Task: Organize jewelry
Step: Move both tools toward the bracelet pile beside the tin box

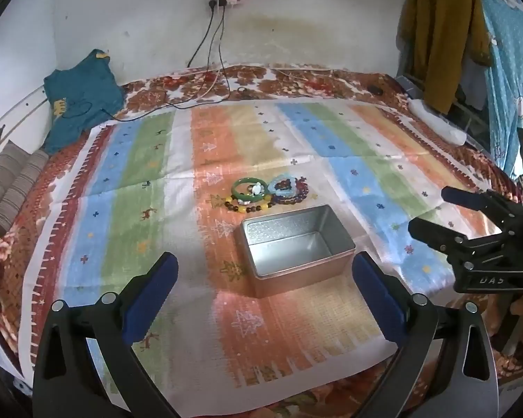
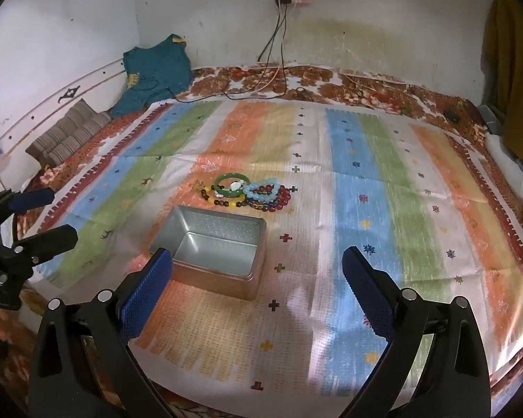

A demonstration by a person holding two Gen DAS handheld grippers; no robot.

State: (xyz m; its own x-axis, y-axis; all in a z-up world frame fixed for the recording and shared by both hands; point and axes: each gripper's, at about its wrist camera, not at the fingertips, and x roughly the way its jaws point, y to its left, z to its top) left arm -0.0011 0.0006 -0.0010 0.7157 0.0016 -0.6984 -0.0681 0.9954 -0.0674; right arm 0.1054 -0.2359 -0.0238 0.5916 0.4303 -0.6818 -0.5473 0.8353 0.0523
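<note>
A striped cloth is spread over a floral bedcover against a stained white wall, with a teal garment at ten o'clock in the left wrist view and hanging clothes at two o'clock. At the cloth's centre an open metal tin stands empty, so the task is judged to be at its start. The jewelry, a heap of bracelets, lies just beyond the tin at twelve o'clock. The left gripper and right gripper are both held spread wide, gripping nothing. A reach past the tin is called for next, one bracelet being pinched singly.
</note>
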